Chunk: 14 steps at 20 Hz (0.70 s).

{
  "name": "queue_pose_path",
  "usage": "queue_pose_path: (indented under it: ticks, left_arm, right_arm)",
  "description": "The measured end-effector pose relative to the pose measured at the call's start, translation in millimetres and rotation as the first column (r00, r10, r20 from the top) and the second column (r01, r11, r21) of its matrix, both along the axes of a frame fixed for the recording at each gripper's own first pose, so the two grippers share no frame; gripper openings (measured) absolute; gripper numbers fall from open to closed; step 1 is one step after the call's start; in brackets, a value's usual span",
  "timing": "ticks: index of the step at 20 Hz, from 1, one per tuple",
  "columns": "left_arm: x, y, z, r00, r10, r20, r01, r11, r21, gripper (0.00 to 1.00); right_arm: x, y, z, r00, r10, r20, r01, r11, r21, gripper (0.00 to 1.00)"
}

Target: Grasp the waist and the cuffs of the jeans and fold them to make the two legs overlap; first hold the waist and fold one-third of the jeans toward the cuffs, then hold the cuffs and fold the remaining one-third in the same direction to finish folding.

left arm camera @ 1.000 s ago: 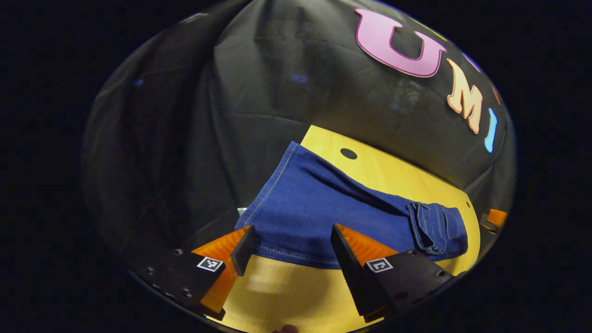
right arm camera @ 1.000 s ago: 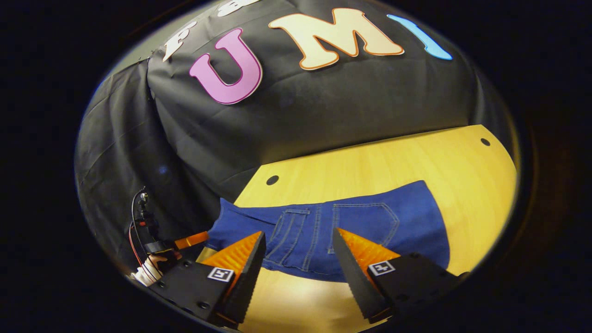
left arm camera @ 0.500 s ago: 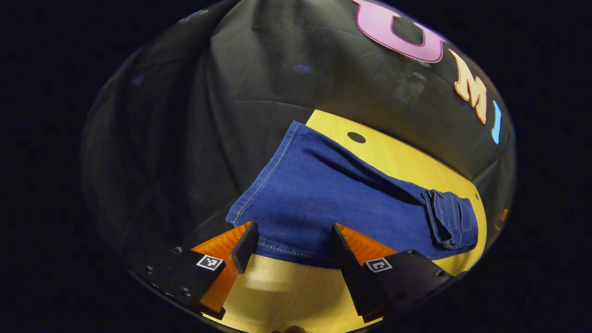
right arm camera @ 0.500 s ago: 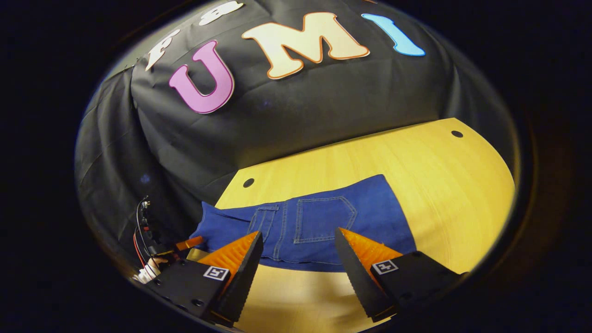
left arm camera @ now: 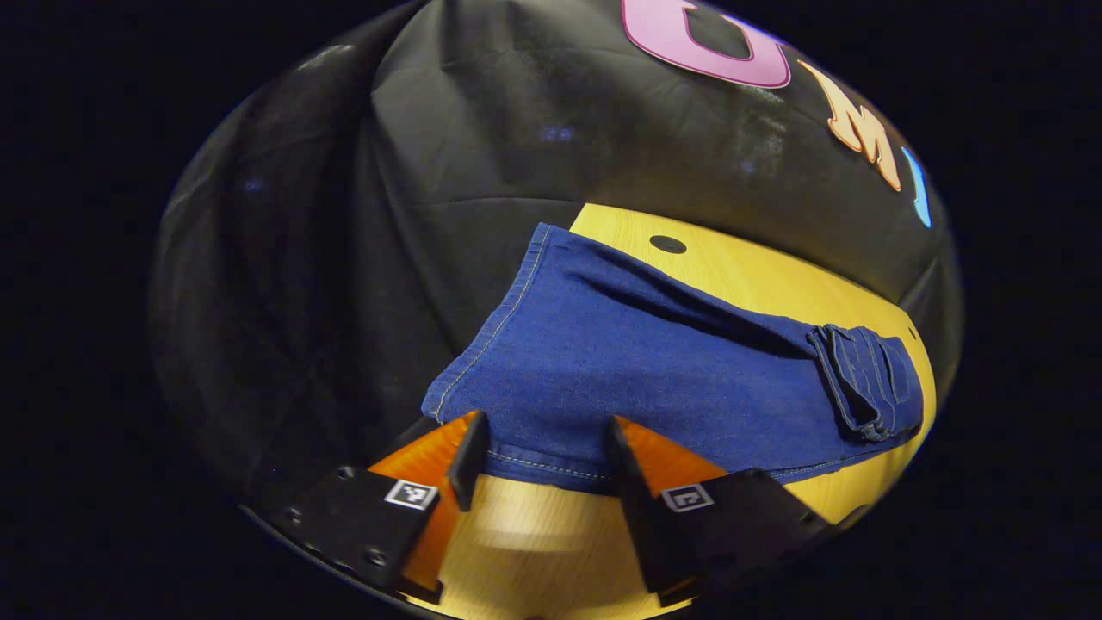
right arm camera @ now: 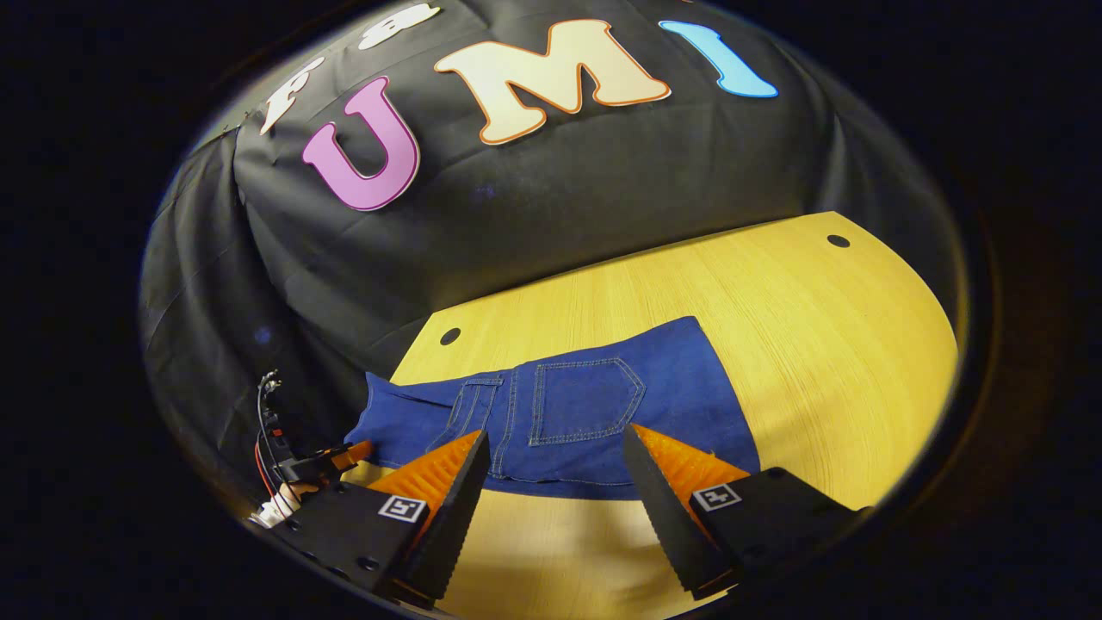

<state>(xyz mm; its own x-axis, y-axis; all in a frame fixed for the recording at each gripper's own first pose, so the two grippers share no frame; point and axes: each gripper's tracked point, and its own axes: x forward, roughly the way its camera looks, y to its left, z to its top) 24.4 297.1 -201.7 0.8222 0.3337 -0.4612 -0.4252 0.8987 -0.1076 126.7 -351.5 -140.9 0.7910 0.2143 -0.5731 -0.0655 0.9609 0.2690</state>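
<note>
Blue jeans (left arm camera: 654,362) lie on the yellow table (left arm camera: 534,551), legs overlapped. The cuff hem (left arm camera: 538,465) runs between the tips of my left gripper (left arm camera: 542,437), which stands open just above the table. The waist part (left arm camera: 869,379) is folded over at the far right. In the right gripper view the folded waist part with its back pocket (right arm camera: 585,400) faces up. My right gripper (right arm camera: 555,443) is open, and the jeans' near edge (right arm camera: 560,482) sits between its fingers. The left gripper (right arm camera: 323,461) shows at the jeans' left end.
The table (right arm camera: 801,344) stretches bare to the right of the jeans. Round holes (right arm camera: 449,336) (right arm camera: 838,241) sit near its back edge. Black cloth walls close in behind and on the left. The cuff end reaches the table's left edge (left arm camera: 482,344).
Both grippers have moved in toward the jeans' near edge, which now reaches between each pair of fingers. The jeans themselves have not moved, and both grippers stay open.
</note>
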Motion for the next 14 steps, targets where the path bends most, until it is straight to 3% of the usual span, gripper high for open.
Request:
queue_pose_path:
  ticks: [2,3,4,6,9,14]
  left_arm:
    - [1,2,-4,1.000,-0.007,0.008,0.008,1.000,-0.015,0.63]
    - [7,-3,-5,1.000,-0.013,0.026,0.014,0.999,-0.038,0.47]
    - [8,-7,-3,0.998,-0.009,0.054,0.013,0.997,-0.079,0.39]
    - [10,-9,-3,0.995,0.019,0.095,-0.007,0.992,-0.122,0.06]
    - [9,-8,-2,0.993,0.028,0.115,-0.008,0.985,-0.173,0.00]
    - [8,-7,5,0.991,0.054,0.121,-0.028,0.977,-0.212,0.00]
  right_arm:
    - [-1,-1,0,1.000,0.000,0.000,0.000,1.000,-0.003,0.96]
    - [-2,-3,1,1.000,-0.002,-0.001,0.002,1.000,-0.003,0.96]
    - [-3,-5,1,1.000,-0.005,-0.002,0.005,1.000,-0.003,0.96]
    - [-7,-9,2,1.000,-0.012,-0.002,0.012,1.000,-0.008,0.96]
    - [-12,-14,2,1.000,-0.024,-0.005,0.024,1.000,-0.010,0.96]
    - [-17,-18,3,0.999,-0.034,-0.008,0.033,0.999,-0.017,0.96]
